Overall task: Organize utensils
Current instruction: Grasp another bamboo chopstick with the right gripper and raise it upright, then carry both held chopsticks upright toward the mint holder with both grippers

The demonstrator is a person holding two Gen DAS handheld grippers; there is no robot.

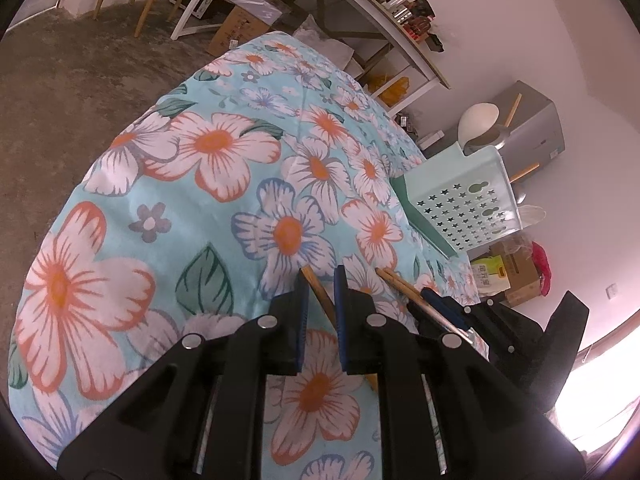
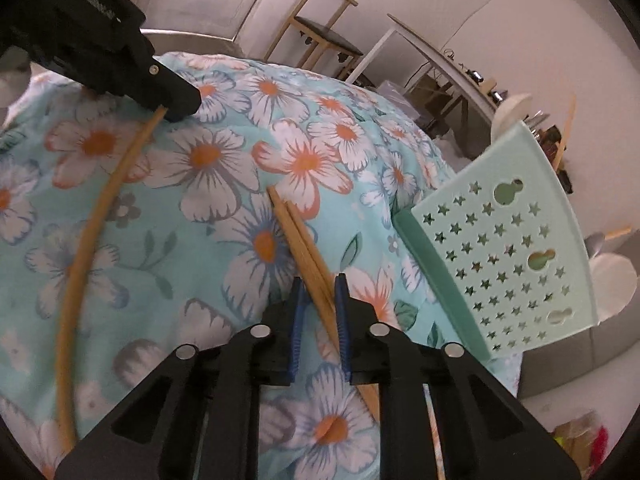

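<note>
The left gripper [image 1: 320,276] is clamped on a single wooden chopstick [image 2: 92,240], its blue pads narrowed down onto the shaft near one end; in the right wrist view that same stick sweeps in a long line across the flowered cloth [image 1: 132,208] from the left gripper's tip toward the lower left, lying low along the fabric, though whether its far end rests on the cloth cannot be told. The right gripper [image 2: 318,280] has a pair of chopsticks [image 2: 304,240] between its pads, the jaws drawn narrow around the two sticks lying side by side; they look pinched, and the sticks run forward and up-left from the fingertips over the cloth, their tips close together. Holding two at once seems deliberate: paired sticks can go into the holder as a set. The mint-green utensil holder [image 2: 504,248], a perforated plastic caddy with star cut-outs, stands tilted at the right edge of the desk, near the right gripper and well apart from the left one's stick. It already carries several things (a pale spoon-like shape and a few wooden handles poke above its rim, though exactly what they are is hard to tell). Judging from this, the sorting is partway along, with three chopsticks in hand and the caddy the likely destination. The right gripper is better placed to deliver first, being nearer; long thin sticks held near one end may swing or slip.
</note>
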